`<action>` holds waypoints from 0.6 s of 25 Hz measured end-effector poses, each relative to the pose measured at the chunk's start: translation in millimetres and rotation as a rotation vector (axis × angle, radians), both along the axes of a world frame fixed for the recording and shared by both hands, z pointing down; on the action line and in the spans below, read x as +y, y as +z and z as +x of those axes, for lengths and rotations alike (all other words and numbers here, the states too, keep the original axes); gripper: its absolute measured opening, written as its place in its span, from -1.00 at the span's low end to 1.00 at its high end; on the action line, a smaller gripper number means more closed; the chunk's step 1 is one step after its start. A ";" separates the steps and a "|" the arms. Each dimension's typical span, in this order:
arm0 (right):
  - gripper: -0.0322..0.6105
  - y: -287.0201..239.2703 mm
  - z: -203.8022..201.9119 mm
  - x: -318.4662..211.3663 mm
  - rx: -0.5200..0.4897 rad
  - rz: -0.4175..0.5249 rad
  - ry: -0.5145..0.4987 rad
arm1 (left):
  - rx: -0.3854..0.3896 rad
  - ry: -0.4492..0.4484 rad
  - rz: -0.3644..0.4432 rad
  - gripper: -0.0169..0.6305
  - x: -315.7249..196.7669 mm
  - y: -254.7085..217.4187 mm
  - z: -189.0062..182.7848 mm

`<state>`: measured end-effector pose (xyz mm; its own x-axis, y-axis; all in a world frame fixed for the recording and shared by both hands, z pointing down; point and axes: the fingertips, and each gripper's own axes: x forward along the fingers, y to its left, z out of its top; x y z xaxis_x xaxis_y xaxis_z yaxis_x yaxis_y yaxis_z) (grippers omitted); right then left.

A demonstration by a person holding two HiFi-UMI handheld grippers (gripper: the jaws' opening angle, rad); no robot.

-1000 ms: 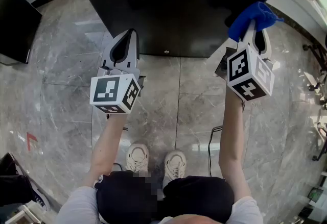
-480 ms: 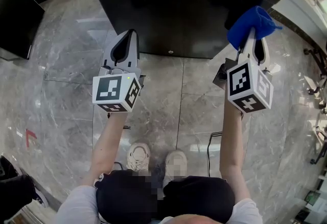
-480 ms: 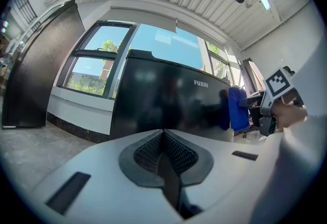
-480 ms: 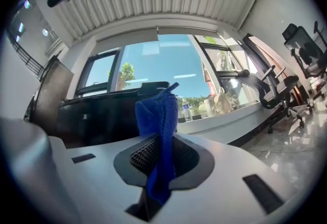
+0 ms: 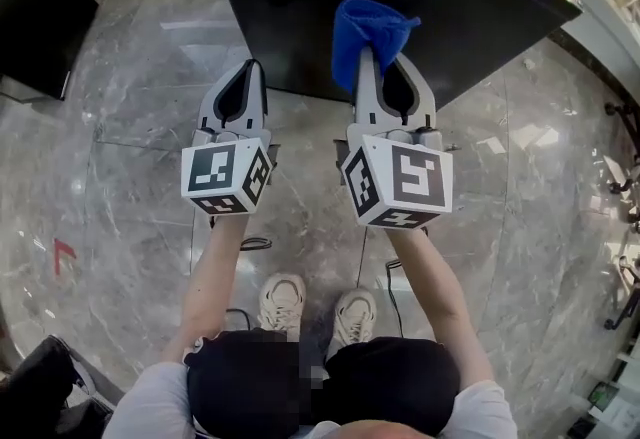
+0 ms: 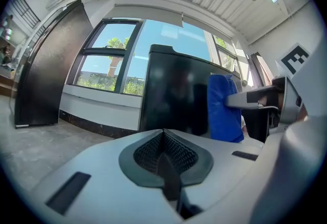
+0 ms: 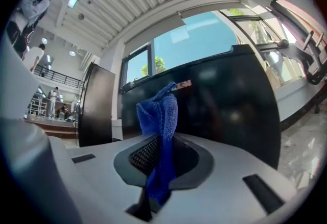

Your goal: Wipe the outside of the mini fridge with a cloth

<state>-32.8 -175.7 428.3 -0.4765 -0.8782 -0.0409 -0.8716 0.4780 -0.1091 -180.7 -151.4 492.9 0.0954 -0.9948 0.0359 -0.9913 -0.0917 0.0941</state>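
Note:
The black mini fridge (image 5: pixel 330 2) stands on the marble floor ahead of me, its glossy front facing both grippers. My right gripper (image 5: pixel 372 55) is shut on a blue cloth (image 5: pixel 366 30), which bunches up above its tip against the fridge front. In the right gripper view the blue cloth (image 7: pixel 159 136) hangs pinched between the jaws, with the fridge (image 7: pixel 225 95) close behind. My left gripper (image 5: pixel 250 69) is shut with nothing in it, held just short of the fridge's lower left front. The left gripper view shows the fridge (image 6: pixel 176 90) and the cloth (image 6: pixel 224 108) to its right.
A taller dark cabinet (image 5: pixel 30 17) stands at the far left. White ledges run behind the fridge. A cable (image 5: pixel 255 245) lies on the floor near my shoes (image 5: pixel 318 305). Dark gear sits at the lower left corner (image 5: pixel 45 397).
The right gripper has swung left with the blue cloth, from the fridge's right edge to the middle of its front. The left gripper has barely moved.

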 end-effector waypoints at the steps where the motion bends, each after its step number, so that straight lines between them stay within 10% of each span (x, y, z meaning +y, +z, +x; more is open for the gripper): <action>1: -0.71 2.0 -14.8 1.3 0.007 0.007 -0.023 | 0.003 -0.007 0.002 -0.93 0.4 1.0 -6.9; 15: -0.71 37.5 -160.7 -14.9 -0.016 -0.024 -0.170 | 0.017 -0.124 -0.006 -0.93 18.4 27.9 -94.4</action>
